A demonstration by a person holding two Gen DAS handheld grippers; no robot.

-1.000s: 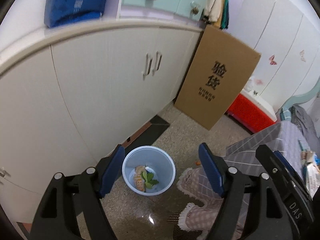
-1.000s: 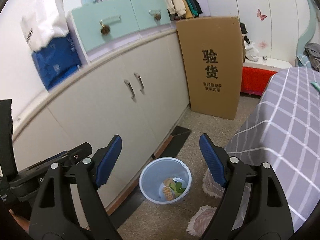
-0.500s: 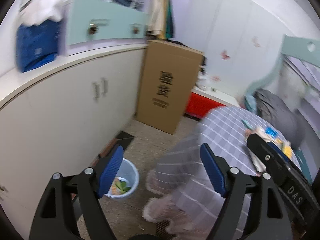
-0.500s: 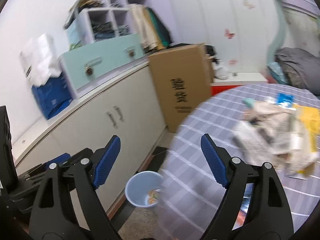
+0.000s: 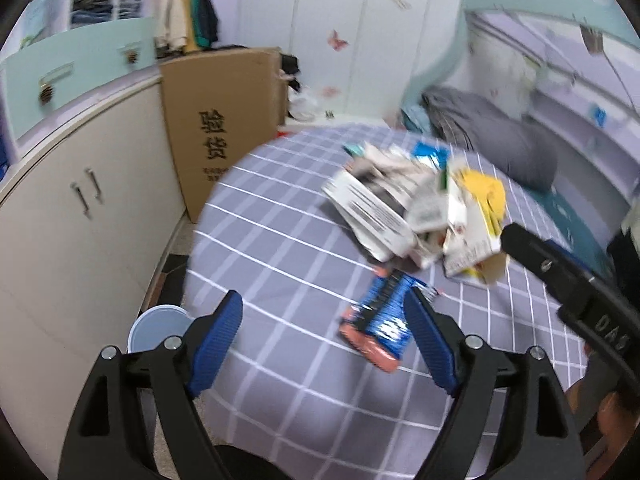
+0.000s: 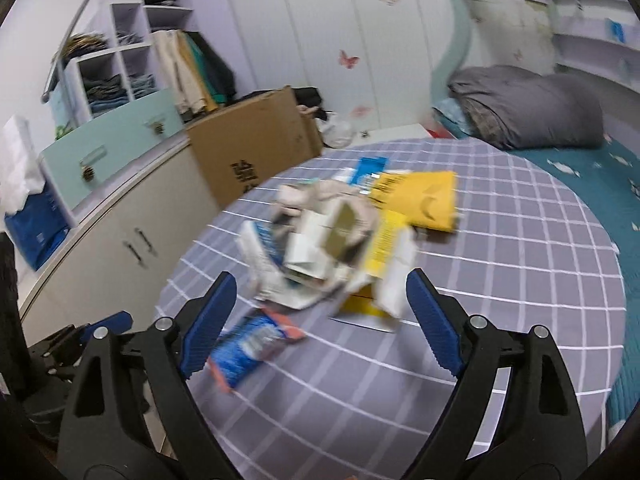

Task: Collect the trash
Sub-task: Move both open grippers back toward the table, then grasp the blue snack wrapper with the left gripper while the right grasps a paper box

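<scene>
Bedroom setting: round worktop (image 5: 280,248) under a purple grid-check cloth, white cabinets (image 5: 80,208) and a tall cardboard box (image 5: 224,120) on the far-left side, bed with a grey duvet (image 6: 528,112) behind.

Left tool (image 5: 322,340): jaws spread wide and opening, nothing between the pads, hovering over the near edge of the worktop. Blue snack wrapper (image 5: 380,320) lies flat on the cloth just ahead of it, hard against the inner side of its right finger (image 5: 430,344); can't tell whether they touch, frame is blurred. Wrapper's long axis runs diagonally in that view: orange-red end toward the tool, the other end pointing away and right toward the trash pile (image 5: 420,216).

Pile sits further out from the left tool, ahead and right, near the worktop's middle: crumpled papers, white cartons, a yellow pack. No clear long axis, just a heap.

Right tool (image 6: 320,316): jaws also spread wide and opening, nothing pinched. Pile is directly ahead of it, its near edge showing between the fingertips; a yellow envelope (image 6: 420,200) lies on the far-right side of the heap. Same blue wrapper shows by this tool's left finger (image 6: 206,324), lower left of the gap, partly hidden behind that finger.

Blue bin (image 5: 160,326) on the floor, left of the left tool, below the worktop edge.
</scene>
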